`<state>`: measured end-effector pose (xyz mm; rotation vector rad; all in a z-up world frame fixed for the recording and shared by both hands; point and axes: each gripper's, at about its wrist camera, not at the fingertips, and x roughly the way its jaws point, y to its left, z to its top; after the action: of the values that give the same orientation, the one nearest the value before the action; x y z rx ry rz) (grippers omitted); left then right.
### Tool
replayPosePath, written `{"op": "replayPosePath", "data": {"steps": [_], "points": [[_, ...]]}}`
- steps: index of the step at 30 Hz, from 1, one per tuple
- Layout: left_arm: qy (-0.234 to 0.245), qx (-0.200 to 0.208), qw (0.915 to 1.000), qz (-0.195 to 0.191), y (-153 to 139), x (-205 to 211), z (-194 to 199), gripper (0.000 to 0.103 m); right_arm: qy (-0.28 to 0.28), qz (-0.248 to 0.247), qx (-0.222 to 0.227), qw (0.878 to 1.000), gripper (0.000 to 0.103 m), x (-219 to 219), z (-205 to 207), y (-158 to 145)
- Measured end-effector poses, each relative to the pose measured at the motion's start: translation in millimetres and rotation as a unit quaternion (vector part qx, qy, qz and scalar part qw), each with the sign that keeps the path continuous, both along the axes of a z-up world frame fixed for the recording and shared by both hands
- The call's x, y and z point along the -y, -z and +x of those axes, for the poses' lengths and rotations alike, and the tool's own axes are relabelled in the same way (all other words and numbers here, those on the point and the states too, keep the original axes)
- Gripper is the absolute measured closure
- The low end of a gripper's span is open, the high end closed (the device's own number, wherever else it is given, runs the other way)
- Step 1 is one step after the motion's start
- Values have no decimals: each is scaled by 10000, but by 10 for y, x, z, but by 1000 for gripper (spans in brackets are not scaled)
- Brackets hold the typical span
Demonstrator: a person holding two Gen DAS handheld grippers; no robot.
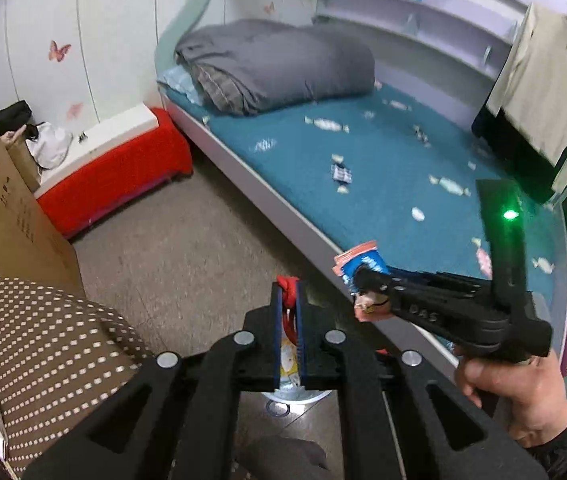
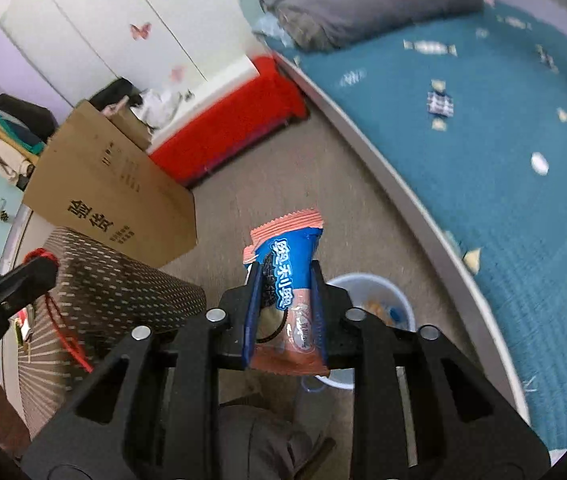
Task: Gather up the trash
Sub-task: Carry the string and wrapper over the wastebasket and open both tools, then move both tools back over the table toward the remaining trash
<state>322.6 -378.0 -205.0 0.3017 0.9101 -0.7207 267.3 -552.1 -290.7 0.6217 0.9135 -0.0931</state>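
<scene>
Left wrist cam: high, facing teal-sheeted bed (image 1: 383, 184) w/ grey folded duvet (image 1: 279, 64) at far end. Right wrist cam: closer to beige floor (image 2: 283, 176), angled down. Both share bed's long edge, red-covered bench (image 1: 119, 172), brown cardboard box (image 2: 111, 196).

Your bed (image 1: 363, 184) carries a folded grey quilt (image 1: 283, 64) at its 11 o'clock end. On the floor (image 2: 283, 172) stand a wastebasket (image 2: 367, 292) and cardboard box (image 2: 111, 196).

The pale blue plastic waste bin (image 2: 397, 300) is half hidden behind the jaws, its contents blurred. The yellow-and-red item (image 1: 288, 354) is mostly masked between closed jaws, unreadable. The small scattered candy wrappers (image 1: 325, 124) are smeared on the teal bed sheet (image 1: 383, 200).
</scene>
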Motion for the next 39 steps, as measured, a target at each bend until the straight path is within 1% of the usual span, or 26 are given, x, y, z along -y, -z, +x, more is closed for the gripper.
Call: {"op": "replayPosePath", "data": {"steps": [2,3,5,7,12,14,15,16,17,18,19,21,22,24,27,31,39], "points": [[40,-102,9999,133,120,95,40,97,3,234,-235,9994,50,45,58,224],[66,-152,9996,206,188,139,62,97,83,354,-315,9988,40,88,68,337],[128,-245,9990,349,304,239,96,97,194,454,-353,9982,40,145,50,425],[173,-318,9984,440,388,298,127,97,308,505,-322,9977,32,207,-3,434],[339,-510,9964,586,581,479,202,97,577,437,-122,9973,26,372,-133,273],[365,-559,9959,606,642,528,222,95,666,382,-33,9970,22,422,-198,183],[374,-564,9957,638,665,550,231,92,697,361,-1,9969,19,442,-217,158],[373,-579,9952,694,689,570,244,73,735,329,42,9967,17,455,-245,112],[346,-590,9950,723,704,586,259,39,752,308,56,9967,16,462,-258,90],[241,-509,9957,729,696,573,273,23,779,270,69,9966,14,473,-282,62],[154,-382,9967,701,668,550,268,13,806,243,80,9964,13,481,-308,42],[138,-339,9974,616,615,518,267,13,819,243,98,9963,10,491,-336,6],[116,-347,9973,634,600,506,266,13,825,232,96,9963,8,479,-350,-7],[-13,-283,9971,700,560,461,265,12,842,216,94,9962,6,458,-370,-30],[-119,-290,9977,607,473,372,252,11,869,152,88,9961,6,405,-403,-79],[-206,-167,9985,472,304,215,185,11,863,27,110,9962,6,287,-433,-190],[-353,105,9993,120,-86,-131,-9,10,731,-222,285,9967,6,10,-474,-545]]}}
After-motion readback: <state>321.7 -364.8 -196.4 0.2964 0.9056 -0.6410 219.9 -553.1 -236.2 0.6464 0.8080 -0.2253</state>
